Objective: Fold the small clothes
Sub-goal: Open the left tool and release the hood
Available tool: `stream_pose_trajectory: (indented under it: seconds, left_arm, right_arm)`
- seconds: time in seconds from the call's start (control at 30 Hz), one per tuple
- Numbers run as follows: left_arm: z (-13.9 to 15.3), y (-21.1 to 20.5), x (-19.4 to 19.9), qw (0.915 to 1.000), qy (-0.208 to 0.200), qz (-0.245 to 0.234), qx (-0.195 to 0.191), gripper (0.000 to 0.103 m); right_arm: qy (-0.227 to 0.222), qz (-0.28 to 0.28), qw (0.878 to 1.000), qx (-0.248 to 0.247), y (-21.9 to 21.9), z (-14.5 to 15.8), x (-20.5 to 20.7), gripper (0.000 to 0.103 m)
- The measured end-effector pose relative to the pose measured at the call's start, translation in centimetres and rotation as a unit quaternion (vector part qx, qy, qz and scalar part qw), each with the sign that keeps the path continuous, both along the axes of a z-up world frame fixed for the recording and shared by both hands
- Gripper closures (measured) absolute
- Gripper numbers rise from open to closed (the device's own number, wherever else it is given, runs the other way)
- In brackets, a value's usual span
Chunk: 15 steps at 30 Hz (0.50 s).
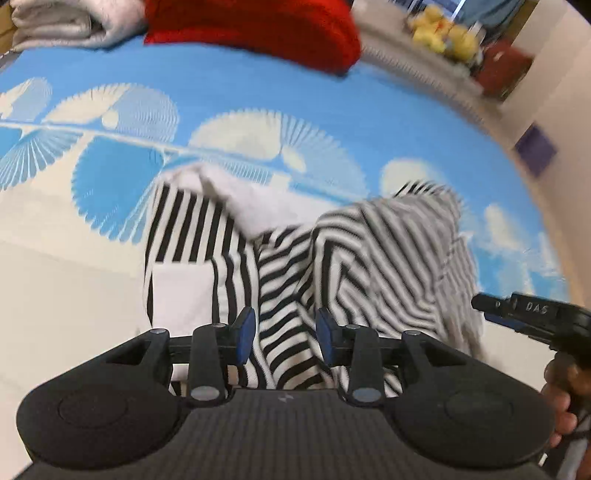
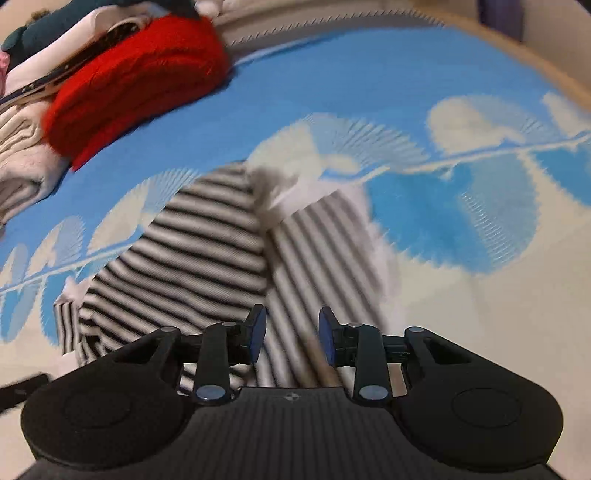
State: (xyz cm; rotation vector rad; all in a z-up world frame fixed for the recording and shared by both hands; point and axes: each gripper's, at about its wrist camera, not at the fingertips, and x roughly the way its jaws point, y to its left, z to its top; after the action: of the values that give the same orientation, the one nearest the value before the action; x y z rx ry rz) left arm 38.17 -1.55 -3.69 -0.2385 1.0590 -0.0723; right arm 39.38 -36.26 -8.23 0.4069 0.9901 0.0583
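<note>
On the bed, over a blue sheet (image 1: 258, 85) printed with pale fan-shaped leaves, lies the black-and-white striped garment (image 1: 229, 236), rumpled and partly doubled over itself. Seen from the left wrist camera, its flatter part lies to the left with a plain white panel (image 1: 181, 295) showing, while the right part rises in a crumpled, blurred heap. The left gripper (image 1: 285, 334) hangs above the cloth with its blue-padded fingers (image 1: 246, 332) standing apart; striped fabric shows in the gap between them, yet the pads do not press on it. At the right edge of that same view the right gripper (image 1: 532, 317) comes in, with part of the person's hand (image 1: 561, 391) on its handle. From the right wrist camera, the right gripper (image 2: 291, 334) also has its fingers (image 2: 258, 332) parted over the striped cloth, nothing pinched between them; the picture is smeared here, so whether the tips brush the fabric I cannot tell. Beyond the garment, toward the far side of the bed, sits a folded red knit (image 2: 140, 81), and beside it a stack of pale folded clothes (image 2: 22, 155). Yellow soft toys (image 1: 443, 33) sit off the bed's far corner, blurred.
</note>
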Motion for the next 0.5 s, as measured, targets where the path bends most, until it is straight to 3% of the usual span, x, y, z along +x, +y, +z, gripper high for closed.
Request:
stream_pose_trajectory:
  seconds: [0.2, 0.37, 0.43, 0.47, 0.5]
  left_arm:
    - [-3.1, -0.8, 1.2, 0.9982, 0.059, 0.009, 0.002, 0.059]
    - [-4.2, -2.5, 0.7, 0.9972, 0.073, -0.016, 0.006, 0.060]
    - [-4.0, -2.6, 0.7, 0.9972, 0.069, -0.025, 0.016, 0.075]
    - [-3.9, -2.5, 0.6, 0.9973, 0.066, -0.028, 0.019, 0.095]
    - [-3.7, -2.3, 0.6, 0.9975, 0.061, -0.029, 0.022, 0.103]
  right_arm:
    - [0.045, 0.014, 0.999, -0.010, 3.6, -3.1, 1.7, 0.061]
    - [0.053, 0.039, 0.997, -0.047, 6.1, -4.5, 2.1, 0.061]
    - [0.044, 0.045, 0.996, -0.060, 6.5, -4.4, 1.8, 0.076]
    - [0.038, 0.045, 0.996, -0.061, 6.6, -4.2, 1.7, 0.096]
    - [0.031, 0.041, 0.997, -0.059, 6.5, -3.9, 1.6, 0.102]
